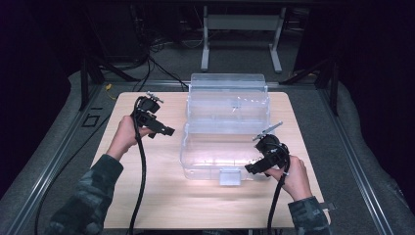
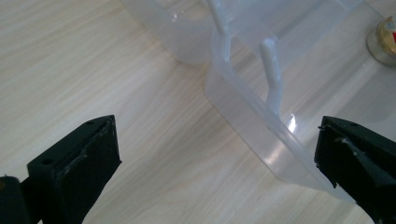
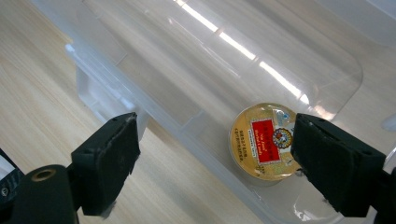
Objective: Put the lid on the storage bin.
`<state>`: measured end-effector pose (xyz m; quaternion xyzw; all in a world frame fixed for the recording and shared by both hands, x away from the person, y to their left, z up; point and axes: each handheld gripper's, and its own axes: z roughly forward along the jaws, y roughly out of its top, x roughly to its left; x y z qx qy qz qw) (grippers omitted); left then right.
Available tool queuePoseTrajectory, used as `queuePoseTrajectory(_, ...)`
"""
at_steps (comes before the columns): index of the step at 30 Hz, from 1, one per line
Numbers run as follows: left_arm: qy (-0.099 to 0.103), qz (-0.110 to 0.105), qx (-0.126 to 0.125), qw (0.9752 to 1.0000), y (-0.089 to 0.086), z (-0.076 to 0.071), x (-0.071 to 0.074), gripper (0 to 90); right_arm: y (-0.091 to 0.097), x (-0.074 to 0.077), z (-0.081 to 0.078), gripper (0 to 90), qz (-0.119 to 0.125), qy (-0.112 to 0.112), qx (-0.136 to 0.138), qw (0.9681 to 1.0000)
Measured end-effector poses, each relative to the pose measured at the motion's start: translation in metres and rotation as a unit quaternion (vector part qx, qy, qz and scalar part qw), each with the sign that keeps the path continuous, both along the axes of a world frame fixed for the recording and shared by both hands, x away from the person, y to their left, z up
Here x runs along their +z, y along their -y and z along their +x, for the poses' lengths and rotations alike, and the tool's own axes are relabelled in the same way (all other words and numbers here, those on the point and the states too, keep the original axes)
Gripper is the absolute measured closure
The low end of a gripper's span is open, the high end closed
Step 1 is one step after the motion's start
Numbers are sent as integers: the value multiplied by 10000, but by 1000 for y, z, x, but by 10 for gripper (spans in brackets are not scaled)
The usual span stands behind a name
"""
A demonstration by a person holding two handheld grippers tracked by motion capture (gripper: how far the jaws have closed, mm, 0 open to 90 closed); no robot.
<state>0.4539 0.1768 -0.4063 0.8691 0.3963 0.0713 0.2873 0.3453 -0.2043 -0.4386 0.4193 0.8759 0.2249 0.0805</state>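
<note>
- The left tool hangs over the bare wood of the counter, off the left side of the clear plastic box; its jaws stand wide apart with nothing between them.
- In the left gripper view, a corner of the box's lower tray lies ahead of that tool, nearer its right jaw, and two white hinge arms rise from the tray wall toward the upper tier.
- The right tool sits at the box's front right corner, close to the white latch; its jaws are spread wide and grip nothing.
- In the right gripper view, a small round tin with a gold lid and red label lies flat on the floor of the tray, just ahead of the right tool and close against its right jaw; whether the pad touches it I cannot tell.
- The box's front wall runs between that tool's two jaws, with the left jaw outside over the counter.
- The same tin shows at the far right edge, well beyond the left tool.
- The box's upper tier stands folded back, beyond both tools.
</note>
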Motion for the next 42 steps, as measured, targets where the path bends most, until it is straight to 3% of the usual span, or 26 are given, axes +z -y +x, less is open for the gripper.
queuePoseTrajectory(9, 151, -70, -348, 9993, 35, 20, 19, 2, 0, -7, -2, 144, 61, -20, 2, 10000)
queuePoseTrajectory(25, 382, -106, -528, 9978, 85, 51, 39, 8, 6, -9, -4, 140, 165, 0, -15, 9999)
queuePoseTrajectory(32, 491, 2, -610, 9969, 101, 59, 36, 46, 5, -11, -6, 140, 192, 6, 5, 9998)
queuePoseTrajectory(35, 488, -179, -620, 9967, 103, 64, 33, 44, 2, -12, -5, 143, 238, -14, 34, 9997)
queuePoseTrajectory(42, 569, -231, -565, 9965, 109, 72, 24, 99, 2, -13, -5, 152, 279, -6, 39, 9996)
